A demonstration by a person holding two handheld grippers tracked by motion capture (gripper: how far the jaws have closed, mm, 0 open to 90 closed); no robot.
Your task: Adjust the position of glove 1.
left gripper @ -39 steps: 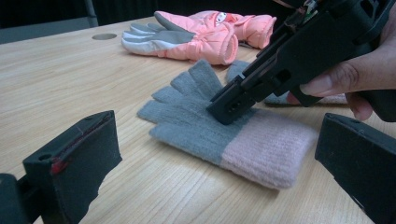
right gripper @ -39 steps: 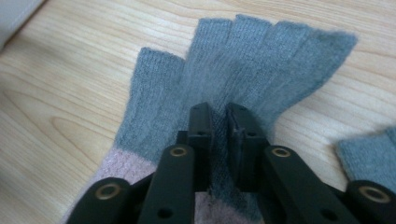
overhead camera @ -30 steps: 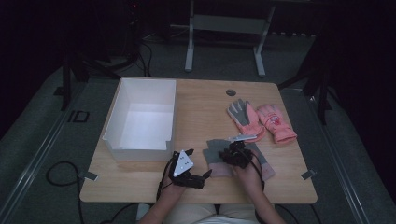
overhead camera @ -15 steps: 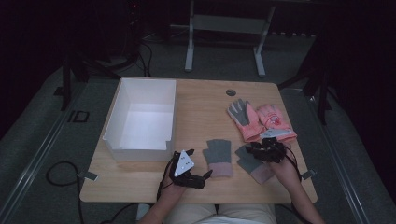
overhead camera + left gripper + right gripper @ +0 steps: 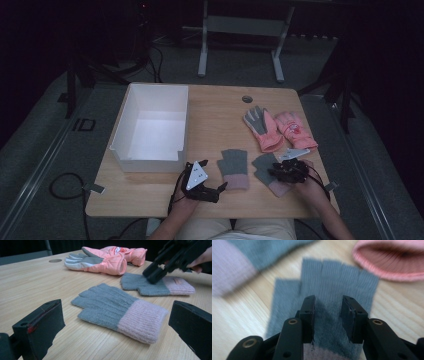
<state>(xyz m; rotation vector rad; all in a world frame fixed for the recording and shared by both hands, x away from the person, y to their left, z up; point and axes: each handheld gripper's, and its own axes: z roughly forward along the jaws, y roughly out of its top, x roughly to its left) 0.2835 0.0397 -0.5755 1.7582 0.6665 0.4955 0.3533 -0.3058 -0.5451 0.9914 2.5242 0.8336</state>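
Grey knit with a pink cuff, the right-hand glove (image 5: 268,172) lies flat at the table's (image 5: 215,117) near edge, under my right gripper (image 5: 327,317), whose jaws stand narrowly apart over its palm, gripping nothing. Pinching thin knit could snag one layer only, or drag it into its twin (image 5: 120,311), which my left gripper (image 5: 219,189) faces, jaws wide.

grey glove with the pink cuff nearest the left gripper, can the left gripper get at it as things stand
Probably yes. The left gripper has its jaws wide open and points at the grey glove, which lies flat on the table with bare wood between them. The right gripper is busy on the other glove.
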